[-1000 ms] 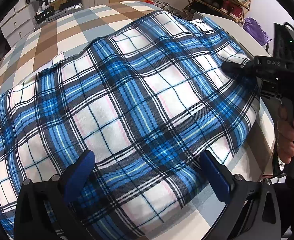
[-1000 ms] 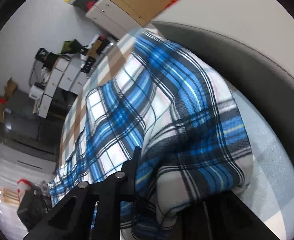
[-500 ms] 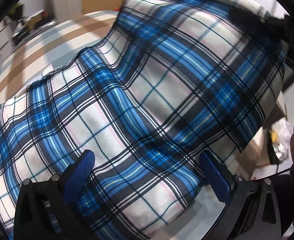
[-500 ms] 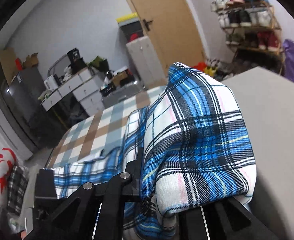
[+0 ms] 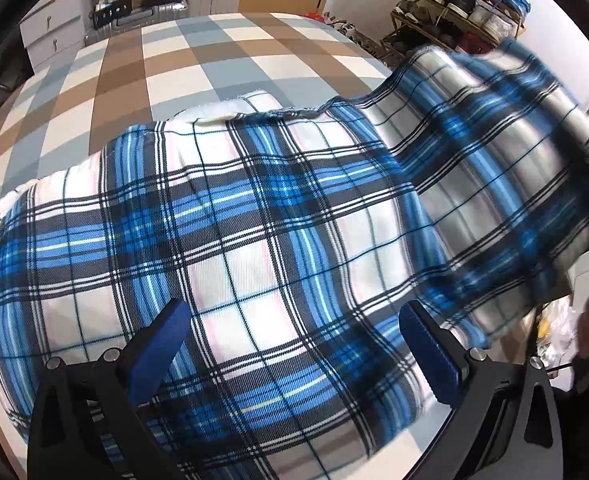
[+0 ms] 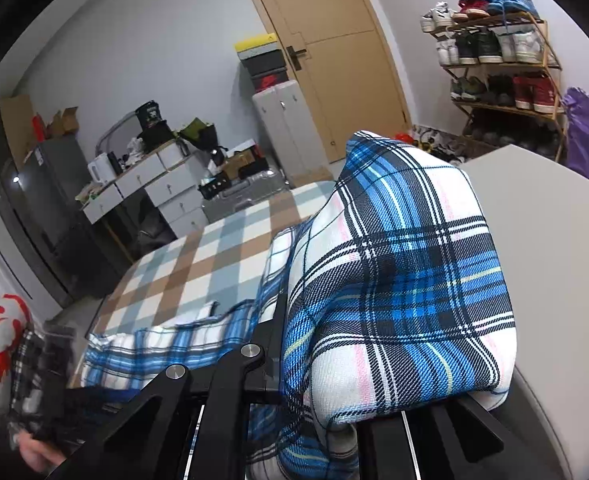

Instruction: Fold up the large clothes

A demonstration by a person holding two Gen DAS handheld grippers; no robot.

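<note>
The blue, white and black plaid garment (image 5: 254, 248) lies spread across a bed covered in a brown, grey and white checked sheet (image 5: 166, 60), filling the lower half of the left wrist view. Its edge toward 2 o'clock is lifted off the bed and appears blurred. The left gripper (image 5: 294, 344) hangs over the garment with its blue-padded fingers (image 5: 162, 344) set wide apart and nothing between them; whether their tips touch the fabric cannot be told. In the right wrist view, the right gripper (image 6: 318, 408) has its fingers closed on a bunched fold of the same garment (image 6: 398, 280), which drapes over them and is held clear of the bed. A wooden door (image 6: 334, 52) stands at 12 o'clock, a shoe rack (image 6: 502, 68) at 2 o'clock.
</note>
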